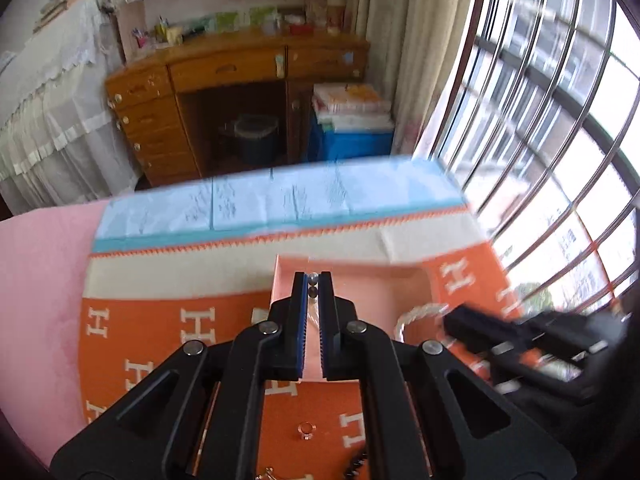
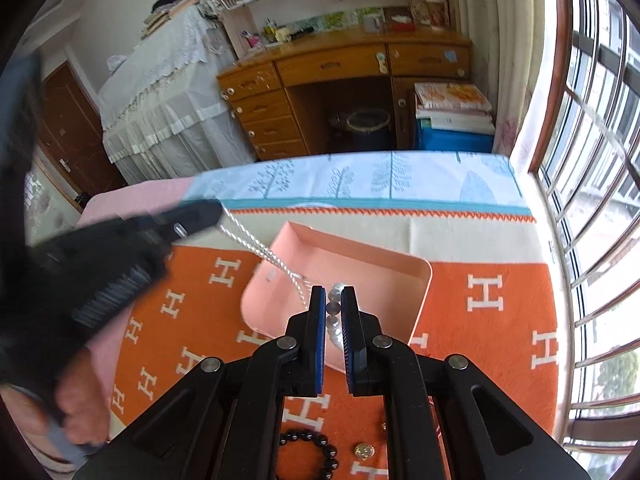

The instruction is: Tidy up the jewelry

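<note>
Right wrist view: right gripper [image 2: 332,294] is pinching a pearl strand [image 2: 333,326] between closed jaws, hanging over the pink tray [image 2: 404,276]. At ten o'clock the left gripper [image 2: 214,213], also clamped, is holding the far end of a silver chain [image 2: 256,246] that is stretching down to the pearls. Left wrist view: a bead [image 1: 313,278] is sitting between the left tips, above the tray's far wall. Loose items waiting on the orange blanket [image 2: 492,320]: black bead bracelet [image 2: 316,446] at six o'clock, gold coin piece [image 2: 363,450] beside it, ring [image 1: 307,431]. Handling note, as judgement: both ends should be coming down together over the tray floor, chain kept slack enough to avoid snagging the rim, jaws releasing only once the necklace is resting inside.
</note>
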A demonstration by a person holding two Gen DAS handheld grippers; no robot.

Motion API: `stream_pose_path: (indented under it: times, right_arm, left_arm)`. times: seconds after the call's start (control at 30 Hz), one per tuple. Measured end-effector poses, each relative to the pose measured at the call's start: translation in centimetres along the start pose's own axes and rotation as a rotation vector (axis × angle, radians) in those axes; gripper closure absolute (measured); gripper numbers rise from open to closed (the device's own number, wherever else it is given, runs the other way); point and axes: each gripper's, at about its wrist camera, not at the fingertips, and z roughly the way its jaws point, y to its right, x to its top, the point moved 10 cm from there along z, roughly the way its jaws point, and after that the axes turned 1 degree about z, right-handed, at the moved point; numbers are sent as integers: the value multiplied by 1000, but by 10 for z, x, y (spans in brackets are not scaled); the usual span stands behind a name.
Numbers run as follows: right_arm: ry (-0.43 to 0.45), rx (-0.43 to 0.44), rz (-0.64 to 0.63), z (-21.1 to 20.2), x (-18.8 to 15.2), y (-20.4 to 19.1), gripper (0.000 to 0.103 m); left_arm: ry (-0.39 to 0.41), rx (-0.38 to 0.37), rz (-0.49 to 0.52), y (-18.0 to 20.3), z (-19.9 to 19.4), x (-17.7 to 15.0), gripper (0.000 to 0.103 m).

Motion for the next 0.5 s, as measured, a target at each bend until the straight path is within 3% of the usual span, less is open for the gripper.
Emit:
stream_pose_path:
  times: [0.2,0.3,0.43,0.5]
  right_arm:
    - [-90,0,33,40,-16,22,92]
    - [-106,-12,35,52,-23,30,86]
    - [-124,-7,51,62,-33,36,82]
    - [-130,-3,54,65,-38,39,80]
  left_arm:
    - [-182,16,73,4,74,-59,100]
    - [-235,23,105,4,90,-76,100]
    - [-250,9,107,4,91,-86,99]
    - [-263,-4,105,1,88,-89,92]
